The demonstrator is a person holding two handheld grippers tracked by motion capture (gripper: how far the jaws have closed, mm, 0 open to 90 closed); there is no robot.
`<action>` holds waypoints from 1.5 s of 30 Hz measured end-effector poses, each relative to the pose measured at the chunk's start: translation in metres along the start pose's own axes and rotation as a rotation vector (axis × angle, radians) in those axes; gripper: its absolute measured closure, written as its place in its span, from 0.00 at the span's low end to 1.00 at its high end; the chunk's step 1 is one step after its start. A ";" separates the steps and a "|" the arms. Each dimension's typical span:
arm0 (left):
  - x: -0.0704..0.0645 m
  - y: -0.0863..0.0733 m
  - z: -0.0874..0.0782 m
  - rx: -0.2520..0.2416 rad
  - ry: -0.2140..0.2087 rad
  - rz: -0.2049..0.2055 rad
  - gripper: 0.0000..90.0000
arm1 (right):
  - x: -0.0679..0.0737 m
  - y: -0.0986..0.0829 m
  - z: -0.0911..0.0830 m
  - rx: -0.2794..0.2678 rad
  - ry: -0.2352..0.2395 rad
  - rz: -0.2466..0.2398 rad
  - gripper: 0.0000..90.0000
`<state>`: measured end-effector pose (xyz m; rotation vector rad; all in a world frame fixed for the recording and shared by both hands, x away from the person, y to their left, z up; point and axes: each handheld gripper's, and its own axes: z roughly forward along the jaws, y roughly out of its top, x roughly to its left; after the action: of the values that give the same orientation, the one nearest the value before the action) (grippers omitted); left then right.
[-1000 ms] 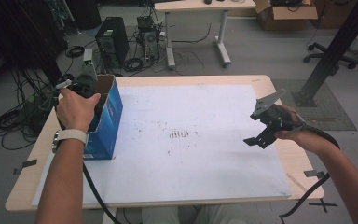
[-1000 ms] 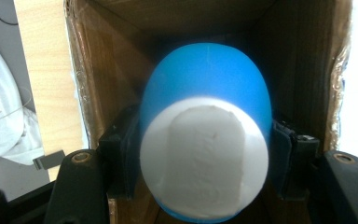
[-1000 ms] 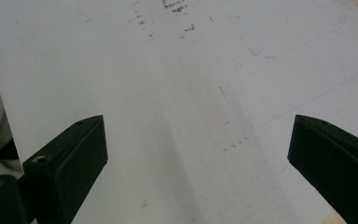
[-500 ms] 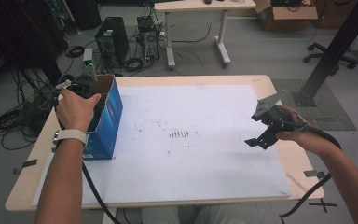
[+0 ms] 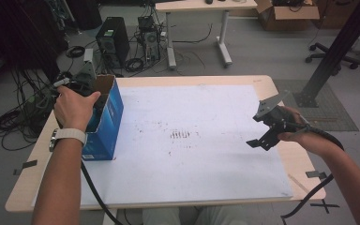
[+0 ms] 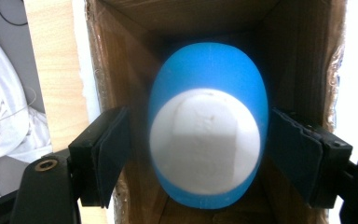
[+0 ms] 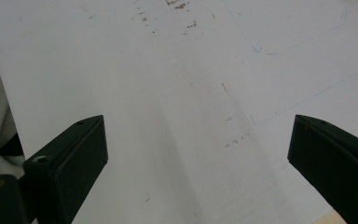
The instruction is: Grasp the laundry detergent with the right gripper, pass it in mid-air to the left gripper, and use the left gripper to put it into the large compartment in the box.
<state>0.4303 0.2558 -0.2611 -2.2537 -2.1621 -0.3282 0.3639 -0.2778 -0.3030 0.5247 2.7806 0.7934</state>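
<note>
The left hand-held gripper (image 6: 198, 158) is reaching into the box (image 5: 107, 117), its jaws spread either side of the blue-and-white egg (image 6: 208, 126) lying ungrasped between them, while the right hand-held gripper (image 7: 198, 154) is hovering released over the counter (image 5: 206, 140), so lifting out is left.

Rough brown cardboard box (image 6: 130, 56), smooth matt blue-and-white plastic egg (image 6: 208, 144), matt white paper sheet (image 5: 206, 154).

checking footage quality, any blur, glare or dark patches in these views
Left gripper view: the blue and white egg-shaped object is soft, out of focus, and the cardboard box interior behind it falls dark. Right gripper view: the white sheet is evenly lit with a faint grey shadow band. High view: sharp, mild glare at the sheet's middle.
</note>
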 end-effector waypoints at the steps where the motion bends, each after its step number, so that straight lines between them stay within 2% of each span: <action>1: 0.000 0.000 -0.001 -0.001 0.002 0.001 0.25 | 0.000 0.000 0.000 0.000 0.000 0.001 0.05; 6: 0.000 0.000 -0.011 -0.020 0.007 0.001 0.23 | 0.000 0.000 -0.002 0.001 -0.002 -0.002 0.05; 18: -0.004 -0.003 -0.041 -0.039 0.025 0.054 0.22 | 0.002 -0.001 -0.007 -0.005 -0.009 -0.002 0.05; 23: -0.005 -0.006 -0.059 -0.051 0.025 0.066 0.22 | 0.003 0.000 -0.009 -0.008 -0.012 -0.004 0.05; 27: -0.011 -0.011 -0.076 -0.079 0.011 0.088 0.20 | 0.004 0.000 -0.010 -0.012 -0.014 -0.009 0.05; 33: -0.021 -0.021 -0.096 -0.096 -0.001 0.135 0.20 | 0.007 0.002 -0.015 -0.020 -0.020 -0.016 0.05; 39: -0.032 -0.032 -0.119 -0.132 -0.003 0.179 0.19 | 0.010 0.002 -0.019 -0.024 -0.026 -0.018 0.05; 45: -0.045 -0.041 -0.133 -0.141 -0.020 0.236 0.17 | 0.012 0.001 -0.022 -0.027 -0.032 -0.019 0.05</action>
<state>0.3690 0.1945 -0.1440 -2.5645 -1.9085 -0.4681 0.3468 -0.2827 -0.2847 0.5004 2.7377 0.8095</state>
